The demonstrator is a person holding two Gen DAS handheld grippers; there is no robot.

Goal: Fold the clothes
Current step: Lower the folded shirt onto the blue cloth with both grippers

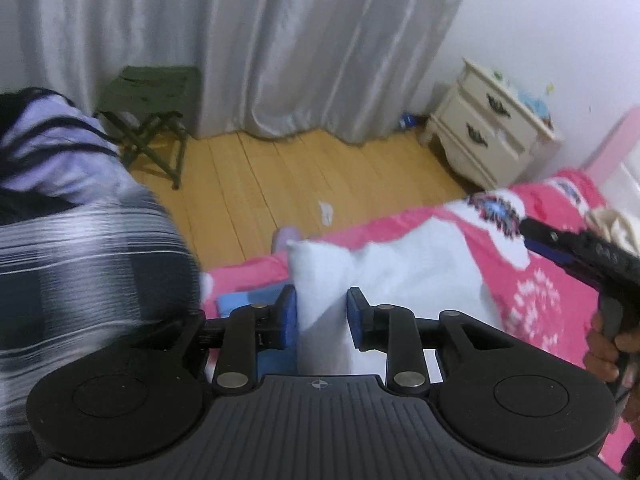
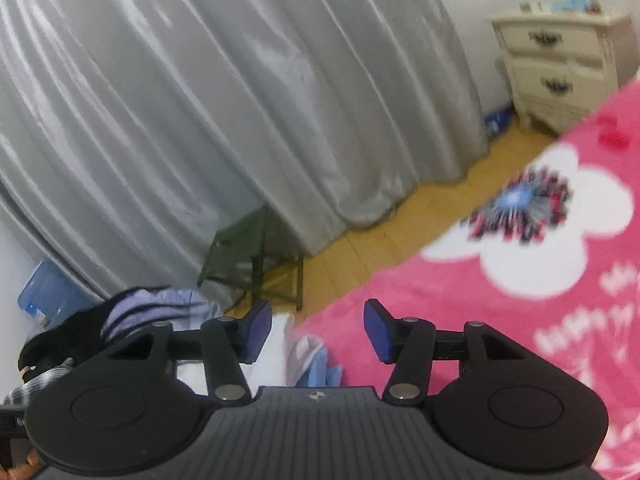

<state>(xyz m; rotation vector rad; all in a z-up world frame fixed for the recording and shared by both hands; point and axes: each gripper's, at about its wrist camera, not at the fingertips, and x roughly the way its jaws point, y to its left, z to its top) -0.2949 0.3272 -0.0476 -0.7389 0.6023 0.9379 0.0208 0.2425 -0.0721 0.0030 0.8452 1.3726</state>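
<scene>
Pink flower-print blanket [image 1: 500, 292] on bed. Soft white cloth garment [image 1: 400, 264] spread across it, corner pinched in left gripper [image 1: 322, 312]; right gripper [image 2: 318, 330] wide open, empty, well right of garment.

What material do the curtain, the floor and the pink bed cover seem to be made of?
Curtain: likely satin-like synthetic, glossy highlights along folds.
Floor: wood or laminate planks, yellowish with visible seams.
Pink bed cover: probably fleece, matte and fuzzy-looking, though blurred.

Pretty soft, even indoor light, no hard shadows. The gray curtain [image 2: 224, 112] has shiny glare streaks, and the striped clothes [image 1: 88, 264] are motion-blurred. Fisheye bends everything near the dark corners.
</scene>
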